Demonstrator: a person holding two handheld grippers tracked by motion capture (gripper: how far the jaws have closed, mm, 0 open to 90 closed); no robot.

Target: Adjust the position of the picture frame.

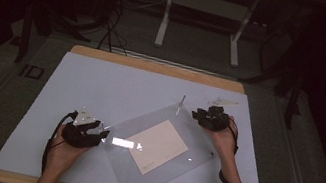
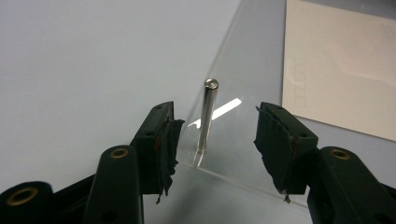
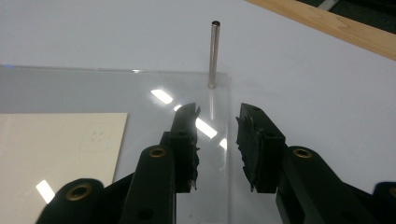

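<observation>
A thin, round metal pin (image 2: 207,116) is seen standing upright at a corner of the clear, glossy plastic sheet (image 2: 243,84), between the parted jaws of the left tool (image 2: 215,135), untouched. A second upright pin (image 3: 214,53) is set at another corner, just beyond the right tool (image 3: 217,140), whose jaws stand apart and empty. A flat cream card (image 1: 159,146) is seen under the sheet on the pale worktop (image 1: 102,81).
</observation>
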